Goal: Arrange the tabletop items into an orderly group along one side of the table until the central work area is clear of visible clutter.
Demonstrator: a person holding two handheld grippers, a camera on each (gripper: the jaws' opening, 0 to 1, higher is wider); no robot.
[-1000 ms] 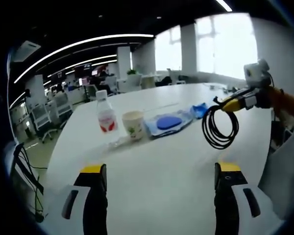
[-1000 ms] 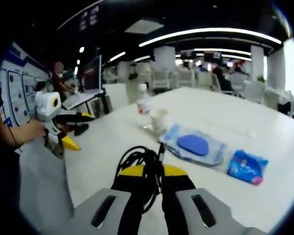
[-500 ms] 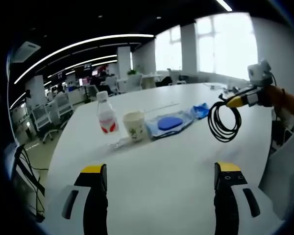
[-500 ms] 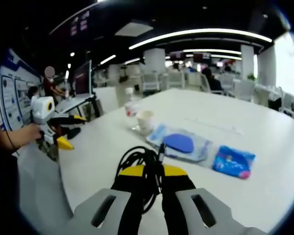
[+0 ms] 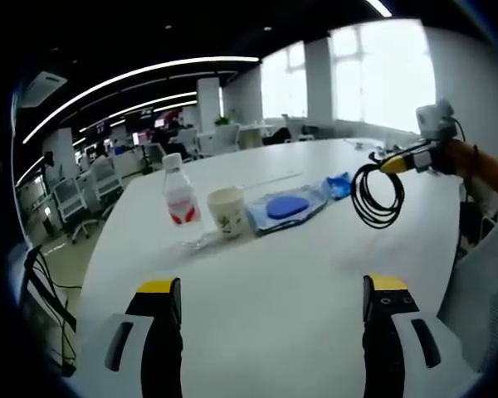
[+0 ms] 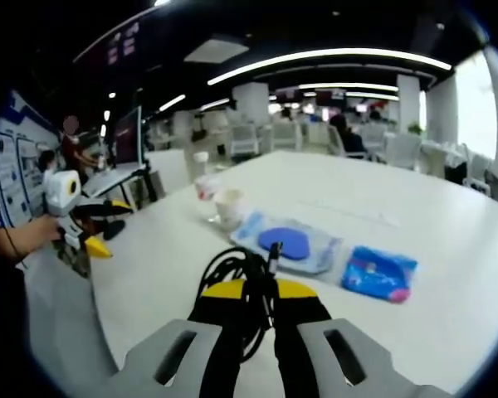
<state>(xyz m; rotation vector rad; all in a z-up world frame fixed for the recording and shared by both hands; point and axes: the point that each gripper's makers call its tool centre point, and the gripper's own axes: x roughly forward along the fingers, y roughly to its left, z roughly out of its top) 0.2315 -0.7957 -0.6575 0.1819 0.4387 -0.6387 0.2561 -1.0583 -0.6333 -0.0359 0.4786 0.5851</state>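
Open-plan office space with ceiling light strips surrounds a broad white bench (image 5: 274, 282). Your right gripper (image 6: 257, 292) is clamped on a coiled black cable (image 5: 377, 196), and in the left gripper view that coil hangs clear above the bench surface.

Your left gripper (image 5: 270, 290) has its jaws spread wide with nothing between them, low over bare bench.

The row to join runs across the far part of the bench: water bottle (image 5: 178, 192), paper cup (image 5: 226, 212), clear pouch with a blue oval pad (image 6: 289, 244), then a small blue packet (image 6: 375, 274). In the right gripper view this row stretches from upper left to lower right, and the blue packet is its nearest end, ahead and to the right of your jaws.

Judgement: the free space just beyond the blue packet, in line with the row's long axis, is the likely set-down spot. The right gripper is the nearer one; the left lies well apart from the row.
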